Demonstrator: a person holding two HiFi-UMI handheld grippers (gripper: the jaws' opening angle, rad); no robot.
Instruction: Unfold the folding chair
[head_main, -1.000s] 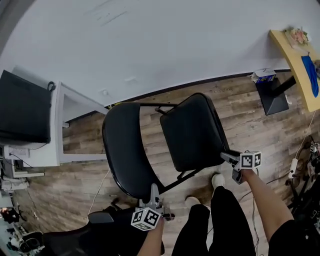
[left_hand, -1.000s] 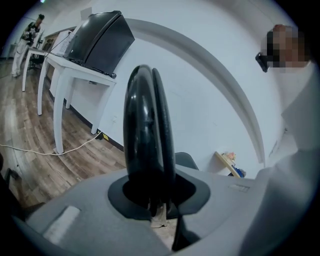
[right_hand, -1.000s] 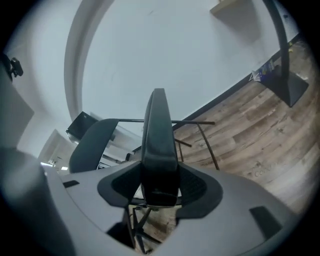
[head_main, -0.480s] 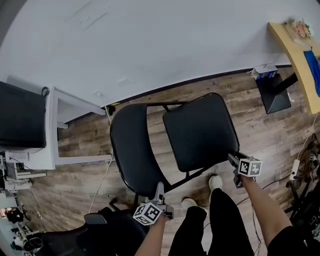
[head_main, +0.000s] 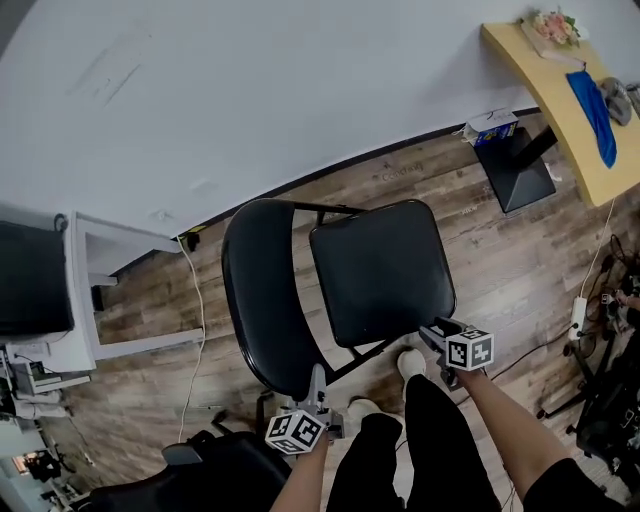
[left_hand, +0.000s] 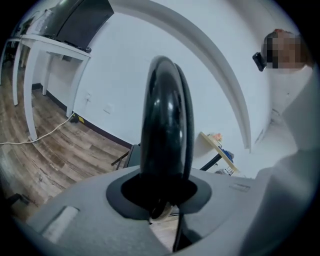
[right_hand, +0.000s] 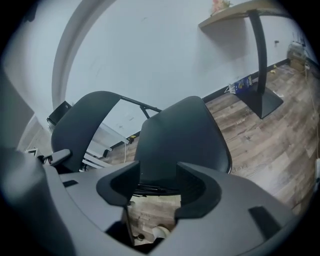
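The chair looks unfolded and only release remains. The left tool, jaws just opening, clasps the backrest. The right tool, jaws just opened wide, stands open at the seat.

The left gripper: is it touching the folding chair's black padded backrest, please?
Touching. The left gripper view shows the rim of the black padded backrest filling the jaw mouth of the left gripper, no gap either side, though the jaws have just been opening.
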